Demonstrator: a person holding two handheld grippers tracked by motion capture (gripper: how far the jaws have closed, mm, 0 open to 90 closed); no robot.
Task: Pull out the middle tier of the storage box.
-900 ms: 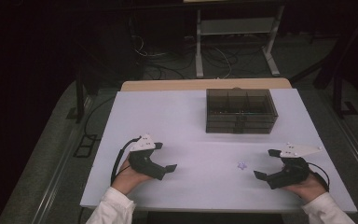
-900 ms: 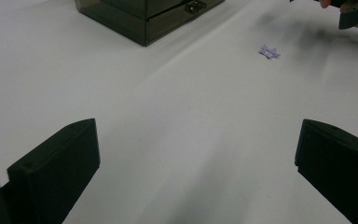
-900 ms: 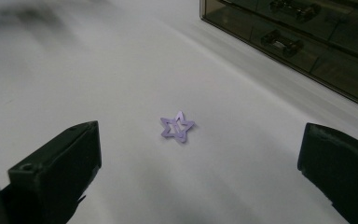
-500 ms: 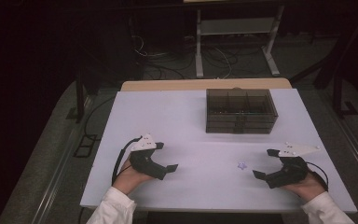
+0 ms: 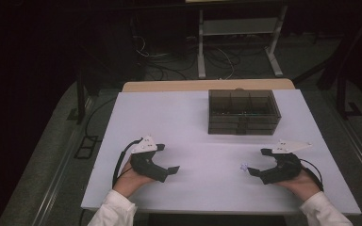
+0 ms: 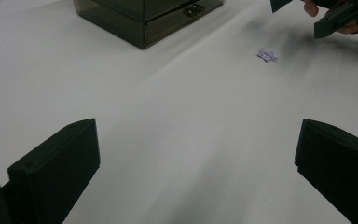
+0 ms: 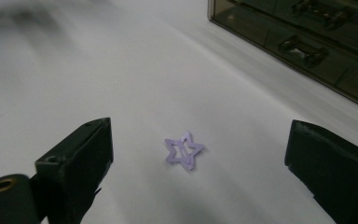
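The purple star clip [image 7: 183, 150] is lying flat on the white table [image 5: 188, 117], untouched, just ahead of your right gripper [image 5: 253, 168] and in line with the gap between its jaws. You are holding those jaws wide apart around empty air, so the pickup is not yet made. The smoky compartment box [image 5: 243, 112] is sitting well beyond the clip, its lid looking closed, so opening and placing likely remain. Your left gripper [image 5: 171, 170] is resting near the table's front edge, well apart from the clip, jaws spread wide and gripping nothing.
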